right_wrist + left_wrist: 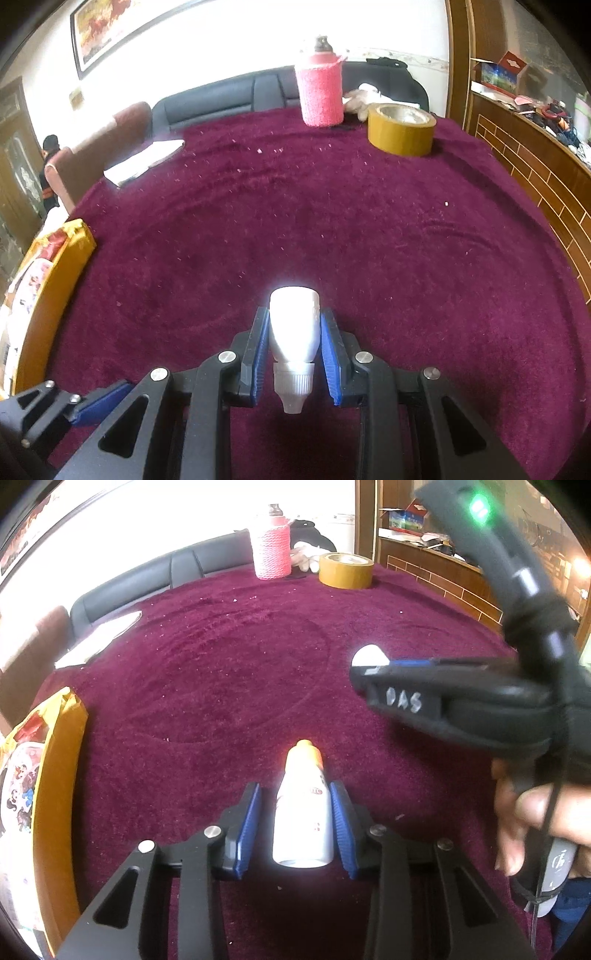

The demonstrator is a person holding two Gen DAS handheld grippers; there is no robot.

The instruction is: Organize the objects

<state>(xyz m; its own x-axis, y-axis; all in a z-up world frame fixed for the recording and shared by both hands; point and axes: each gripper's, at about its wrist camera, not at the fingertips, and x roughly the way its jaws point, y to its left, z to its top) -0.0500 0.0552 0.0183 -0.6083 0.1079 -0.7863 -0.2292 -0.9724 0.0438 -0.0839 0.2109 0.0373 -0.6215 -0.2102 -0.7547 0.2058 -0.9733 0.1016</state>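
In the left wrist view my left gripper (pixel 295 827) holds a small white bottle with an orange cap (pixel 303 812) between its blue pads; the right pad touches it, a thin gap shows on the left. The bottle points away over the maroon tablecloth (pixel 221 672). My right gripper (pixel 293 350) is shut on a white bottle (pixel 294 325), its ribbed cap toward the camera. The right gripper's body (pixel 443 694) shows at right in the left wrist view with that bottle's white end (pixel 369 656). The left gripper's blue pad (pixel 99 404) shows at lower left in the right wrist view.
A pink knitted-sleeve bottle (pixel 321 88) and a roll of brown tape (pixel 400 127) stand at the far edge. A yellow box with printed packs (pixel 48 280) sits at the left edge. Papers (pixel 144 160) lie far left. A wooden counter (pixel 535 155) runs along the right.
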